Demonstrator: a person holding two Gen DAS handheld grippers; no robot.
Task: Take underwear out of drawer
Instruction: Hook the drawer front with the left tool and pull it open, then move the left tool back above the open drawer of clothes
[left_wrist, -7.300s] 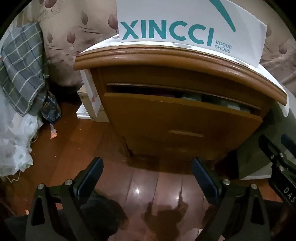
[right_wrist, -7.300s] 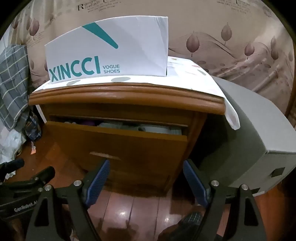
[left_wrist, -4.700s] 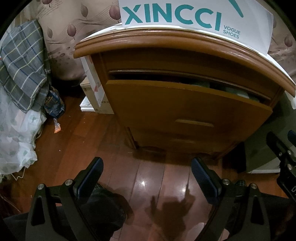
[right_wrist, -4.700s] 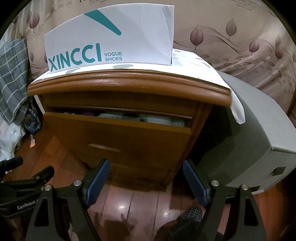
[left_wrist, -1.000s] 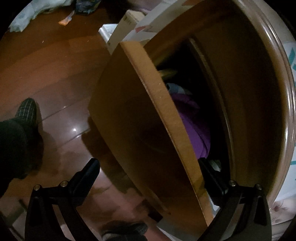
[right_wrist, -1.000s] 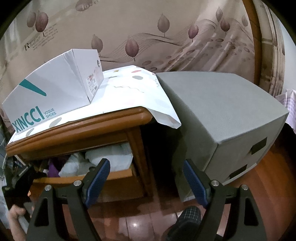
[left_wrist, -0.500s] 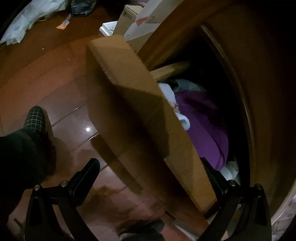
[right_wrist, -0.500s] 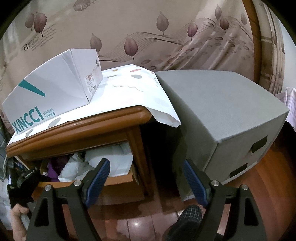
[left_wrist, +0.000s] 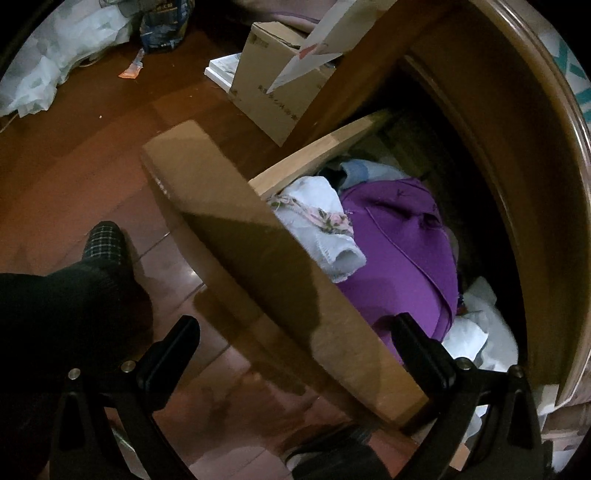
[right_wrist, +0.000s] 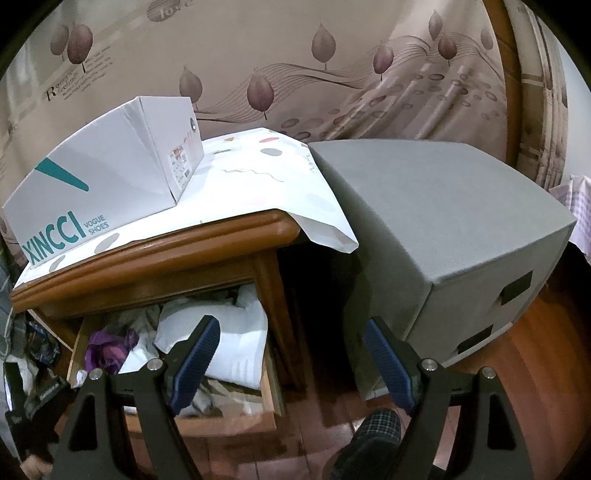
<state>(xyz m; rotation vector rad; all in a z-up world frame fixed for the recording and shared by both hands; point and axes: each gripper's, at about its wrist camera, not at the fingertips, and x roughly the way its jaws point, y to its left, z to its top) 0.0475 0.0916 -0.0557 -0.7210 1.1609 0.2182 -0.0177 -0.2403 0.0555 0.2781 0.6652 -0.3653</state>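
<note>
The wooden drawer (left_wrist: 236, 229) of the nightstand (right_wrist: 166, 258) stands pulled out. Inside lie a purple garment (left_wrist: 402, 236), white underwear with a floral band (left_wrist: 317, 221) and white cloth (left_wrist: 476, 332). My left gripper (left_wrist: 295, 323) is open and straddles the drawer front, one finger inside by the purple garment, the other outside. My right gripper (right_wrist: 291, 326) hangs open above the drawer's right end, holding nothing. From that side the drawer (right_wrist: 225, 424) shows white cloth (right_wrist: 229, 332) and the purple garment (right_wrist: 107, 347).
A white shoe box (right_wrist: 103, 184) sits on paper atop the nightstand. A large grey box (right_wrist: 443, 221) stands close on its right. A cardboard box (left_wrist: 273, 88) and plastic bags (left_wrist: 55, 55) lie on the floor left of it. A person's plaid slipper (left_wrist: 105, 240) is near the drawer.
The drawer has slid further out with my left gripper hooked over its front, and more of the clothes inside show. My right gripper has barely moved.
</note>
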